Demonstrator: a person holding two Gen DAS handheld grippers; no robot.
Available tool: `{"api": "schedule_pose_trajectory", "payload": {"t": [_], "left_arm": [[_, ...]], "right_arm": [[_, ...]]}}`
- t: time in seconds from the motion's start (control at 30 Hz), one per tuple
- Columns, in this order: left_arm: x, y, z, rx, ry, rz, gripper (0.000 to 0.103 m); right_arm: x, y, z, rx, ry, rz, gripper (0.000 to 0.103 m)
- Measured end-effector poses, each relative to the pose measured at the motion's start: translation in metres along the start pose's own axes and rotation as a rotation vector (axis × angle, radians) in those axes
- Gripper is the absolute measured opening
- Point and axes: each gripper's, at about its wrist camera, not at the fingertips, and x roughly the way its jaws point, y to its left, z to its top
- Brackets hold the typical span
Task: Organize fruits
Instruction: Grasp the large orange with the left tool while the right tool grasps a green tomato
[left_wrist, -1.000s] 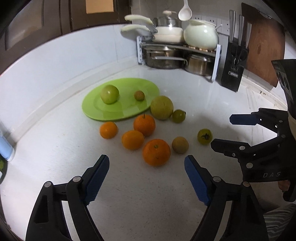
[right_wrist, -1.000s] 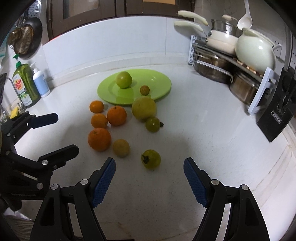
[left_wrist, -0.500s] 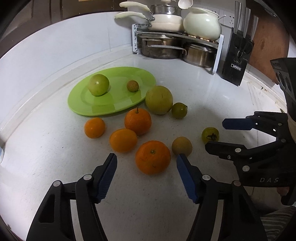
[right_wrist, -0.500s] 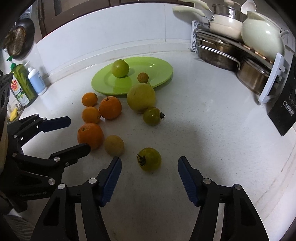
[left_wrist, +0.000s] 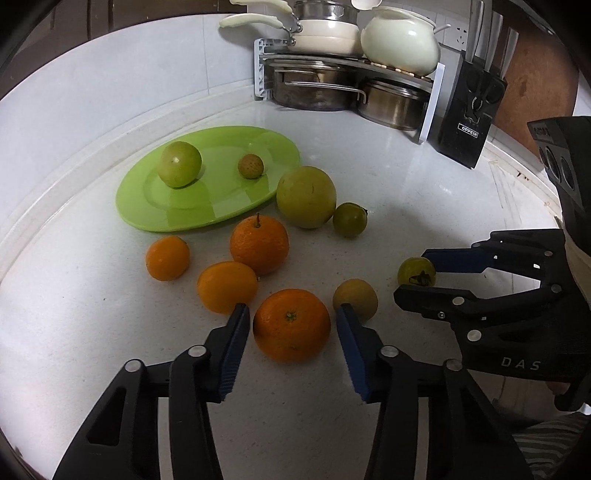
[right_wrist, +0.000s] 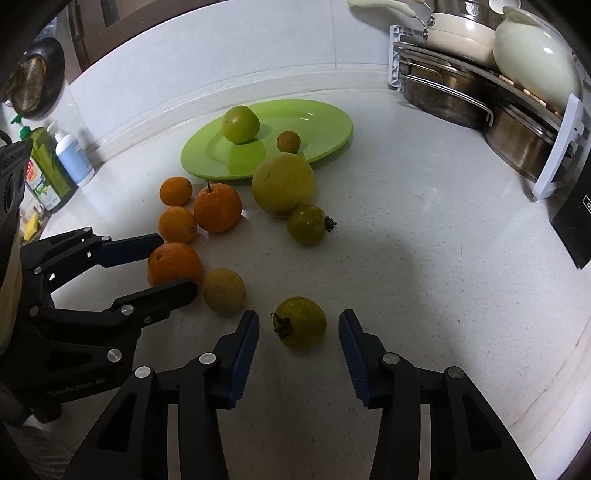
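Closely beside big orange: tan fruit, small orange.

Glossy green plate, speckled matt countertop, shiny steel pots

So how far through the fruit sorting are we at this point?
Early. Two fruits sit on the lime-green oval plate: a green round fruit and a small brown one. Nothing is gripped: the open left gripper brackets the nearest large orange, and the open right gripper brackets a green tomato with a dark calyx. Nine fruits remain on the white counter.
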Motion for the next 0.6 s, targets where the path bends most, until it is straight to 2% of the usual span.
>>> {"api": "schedule_pose_trajectory", "payload": {"t": [0.23, 0.6], "left_arm": [[0.0013, -0.0013, 0.0006, -0.003, 0.001, 0.013, 0.043], [-0.0067, -0.0008, -0.0009, -0.015, -0.019, 0.014, 0.042]], "right_arm": [[0.0036, -0.0014, -0.0001, 0.001, 0.014, 0.008, 0.031], [-0.0041, 0.0002, -0.0017, -0.004, -0.001, 0.015, 0.031]]}}
